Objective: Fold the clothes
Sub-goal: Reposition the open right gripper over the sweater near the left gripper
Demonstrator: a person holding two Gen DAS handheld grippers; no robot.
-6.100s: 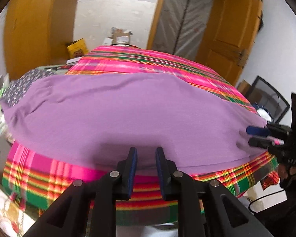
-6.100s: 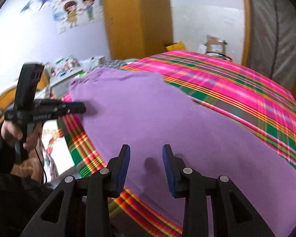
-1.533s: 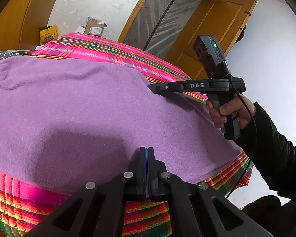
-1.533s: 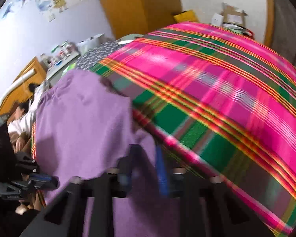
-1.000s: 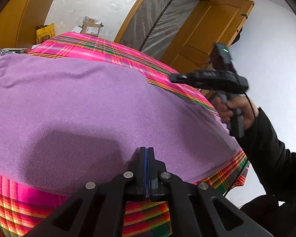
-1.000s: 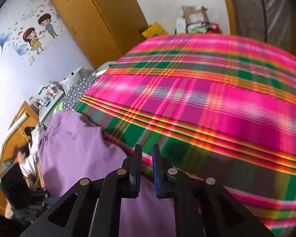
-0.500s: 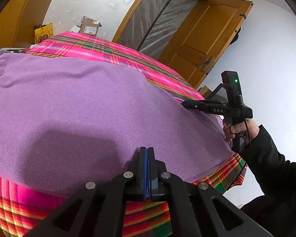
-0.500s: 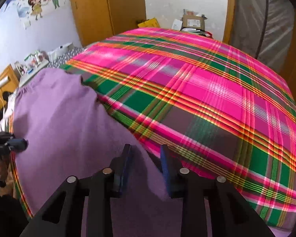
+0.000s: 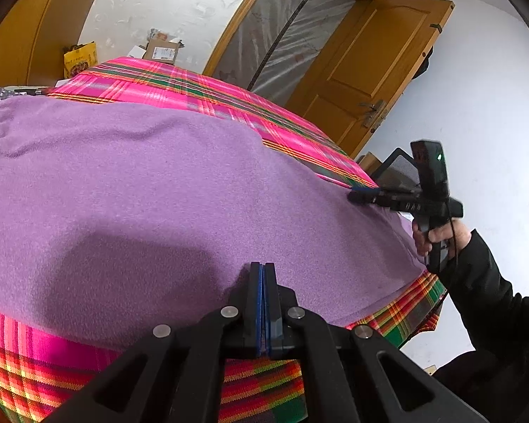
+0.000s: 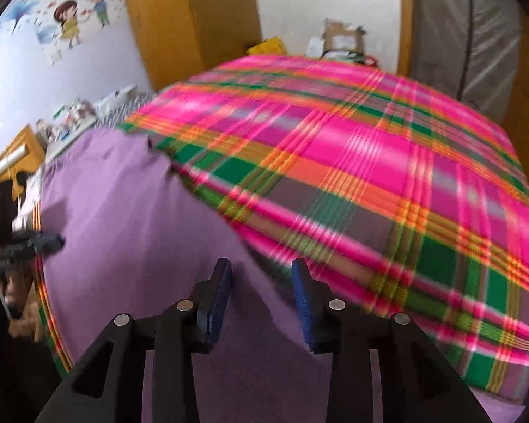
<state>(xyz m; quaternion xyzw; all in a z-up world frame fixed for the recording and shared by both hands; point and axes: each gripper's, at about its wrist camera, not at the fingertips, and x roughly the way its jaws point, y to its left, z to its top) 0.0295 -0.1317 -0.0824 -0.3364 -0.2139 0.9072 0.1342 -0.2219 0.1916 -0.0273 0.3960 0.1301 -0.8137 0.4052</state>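
The bed (image 10: 370, 162) with its bright plaid cover carries the purple garment (image 9: 158, 194), which lies spread flat along the bed's near edge. The right claw (image 10: 261, 296), pressed nearly together a second ago over the plaid, now stands spread and empty, low at the garment's far border. That suggests it let go of the cloth it had carried across or is lining up a new grip; I cannot tell which. The left claw (image 9: 262, 303) stays pressed together at the garment's near hem, apparently pinning it.

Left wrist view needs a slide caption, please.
Shut left gripper at purple cloth on plaid bed.
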